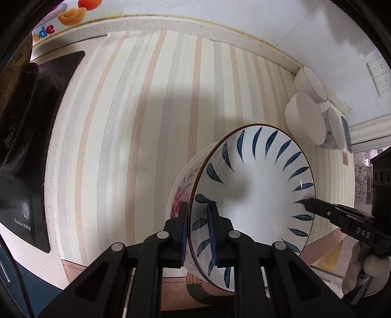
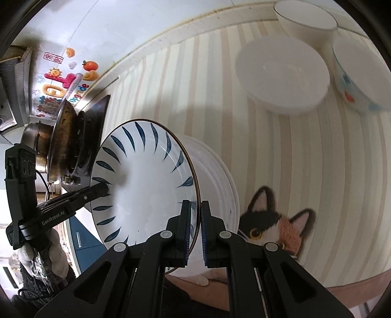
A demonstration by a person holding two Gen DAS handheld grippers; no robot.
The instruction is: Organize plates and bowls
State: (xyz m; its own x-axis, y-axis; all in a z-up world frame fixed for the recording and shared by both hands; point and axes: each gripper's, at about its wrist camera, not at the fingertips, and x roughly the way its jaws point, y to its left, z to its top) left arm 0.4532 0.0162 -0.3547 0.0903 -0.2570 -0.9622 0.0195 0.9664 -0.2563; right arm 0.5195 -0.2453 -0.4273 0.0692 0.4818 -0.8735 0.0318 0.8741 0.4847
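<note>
A white plate with blue leaf marks (image 1: pixel 256 176) (image 2: pixel 144 181) is held above the striped mat by both grippers. My left gripper (image 1: pixel 198 227) is shut on its near rim; it also shows in the right wrist view (image 2: pixel 105 189) at the plate's left rim. My right gripper (image 2: pixel 195 225) is shut on the opposite rim and shows in the left wrist view (image 1: pixel 306 203). Just under the plate lies a stack of plates: a floral one (image 1: pixel 180 193) on top, white rims (image 2: pixel 220 181) in the right wrist view.
Three bowls stand at the back right: two white (image 2: pixel 283 73) (image 2: pixel 305 17) and one patterned (image 2: pixel 361 75). A stove with a pan (image 2: pixel 70 137) is on the left. A cat picture (image 2: pixel 273 220) is printed on the striped mat (image 1: pixel 136 122).
</note>
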